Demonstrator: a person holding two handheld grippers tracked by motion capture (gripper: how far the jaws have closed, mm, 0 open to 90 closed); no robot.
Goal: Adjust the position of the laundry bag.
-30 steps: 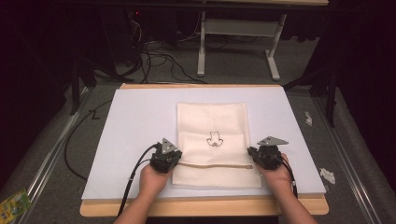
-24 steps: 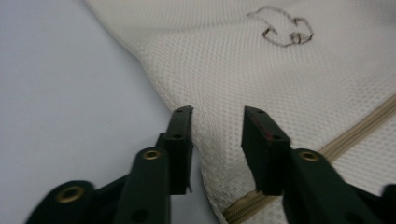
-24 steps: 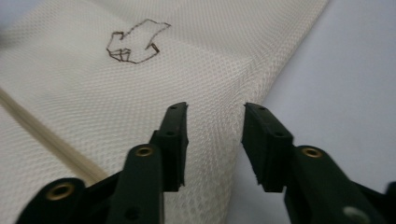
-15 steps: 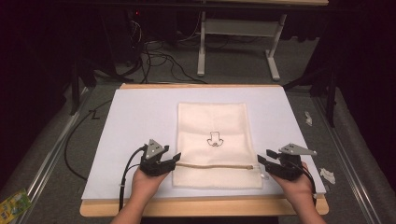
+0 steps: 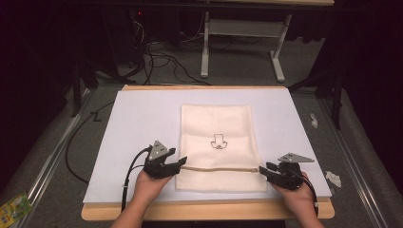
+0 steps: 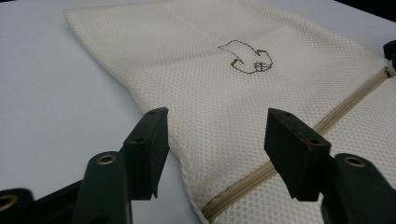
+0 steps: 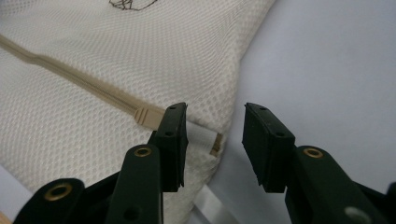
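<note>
A cream mesh bag (image 5: 216, 128) lies flat on the white sheet, with a small brown logo (image 5: 218, 142) on it and a tan zipper (image 5: 218, 168) running across its near part. My left gripper (image 5: 182, 162) stands open at the bag's left edge. In the left gripper view the jaws straddle the bag's corner (image 6: 205, 154) where the zipper (image 6: 345, 105) ends, without touching it. My right gripper (image 5: 265, 169) is open at the right edge. In the right gripper view the zipper pull (image 7: 205, 135) lies just beyond the left jaw, and nothing is held.
The white sheet (image 5: 142, 118) covers a wooden table whose front edge (image 5: 199, 211) shows below my hands. White scraps (image 5: 332, 178) lie on the floor to the right and a green packet (image 5: 12, 209) at the lower left. Cables (image 5: 157, 57) and a desk frame (image 5: 242, 33) stand beyond the table.
Both grippers have drawn outward from the ends of the zipper, the right one farther and nearer the front edge. The bag lies as before.
</note>
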